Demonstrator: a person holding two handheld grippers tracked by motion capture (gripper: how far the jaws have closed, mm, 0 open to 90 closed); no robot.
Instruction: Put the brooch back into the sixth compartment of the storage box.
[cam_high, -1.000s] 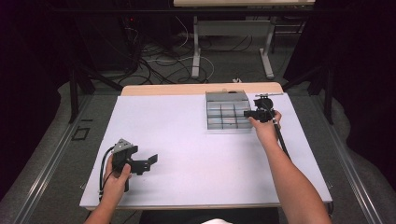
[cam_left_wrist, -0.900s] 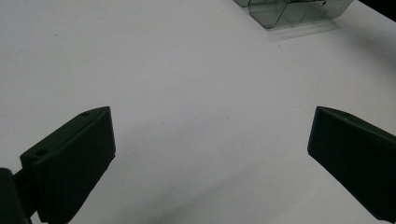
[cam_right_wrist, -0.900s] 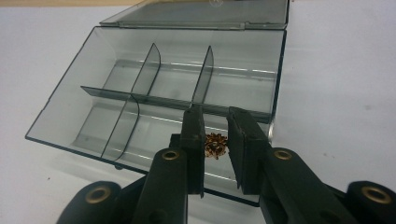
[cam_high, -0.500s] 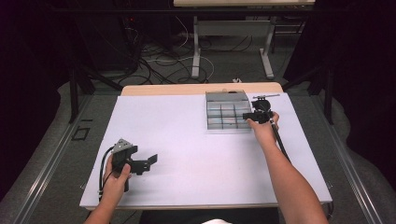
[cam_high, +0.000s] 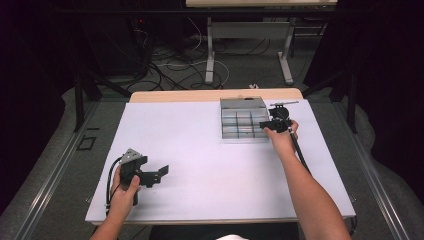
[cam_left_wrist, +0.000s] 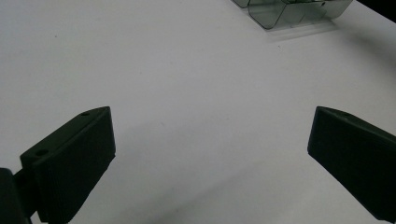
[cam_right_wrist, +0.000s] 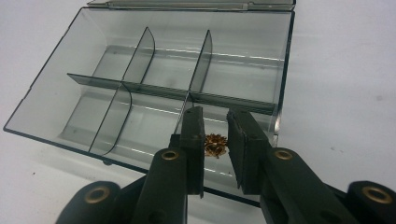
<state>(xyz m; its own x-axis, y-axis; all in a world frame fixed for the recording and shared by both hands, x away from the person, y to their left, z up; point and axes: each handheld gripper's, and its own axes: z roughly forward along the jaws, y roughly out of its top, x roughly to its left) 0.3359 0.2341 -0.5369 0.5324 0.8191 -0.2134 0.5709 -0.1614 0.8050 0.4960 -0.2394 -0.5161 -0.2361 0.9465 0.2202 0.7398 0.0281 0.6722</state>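
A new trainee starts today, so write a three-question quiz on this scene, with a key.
1. True or false: the left gripper has its jaws wide apart over the bare table.
2. What sits between the jaws of the right gripper? A: a small gold piece. B: a black screw. C: nothing.
3. Fill in: the lid of the clear box is ___.
Key: 1 true; 2 A; 3 open.

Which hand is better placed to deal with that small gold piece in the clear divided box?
The right. The right gripper hangs over the smoky clear plastic divided box, its jaws nearly closed either side of the small gold-coloured piece. The left gripper rests open near the white table front-left corner, far away.
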